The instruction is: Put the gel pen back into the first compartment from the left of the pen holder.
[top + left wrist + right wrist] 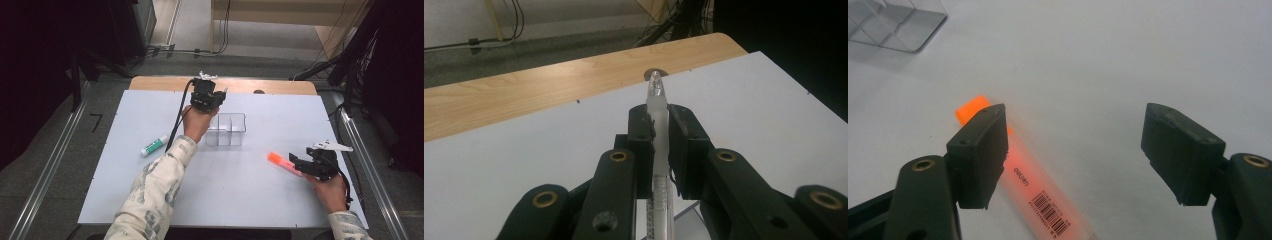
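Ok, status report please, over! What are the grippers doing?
Left gripper shut on pen, above clear box. Right gripper open beside orange highlighter. Nothing in the way.

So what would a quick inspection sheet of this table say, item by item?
Surface: white board on a wooden table; the wood shows along the far edge.
Job's things: translucent pen clamped in the left gripper; clear divided box at mid-table; orange highlighter lying flat near the right gripper.
Clutter: a green-and-white glue stick lying left of the box.
Grippers: left gripper shut on the pen, raised beside the box; right gripper open, one jaw over the highlighter, not gripping it.
Cables: a black cable trails from the left gripper; more cables on the floor beyond the table.
Surroundings: grey floor, metal rails either side, dark curtains.
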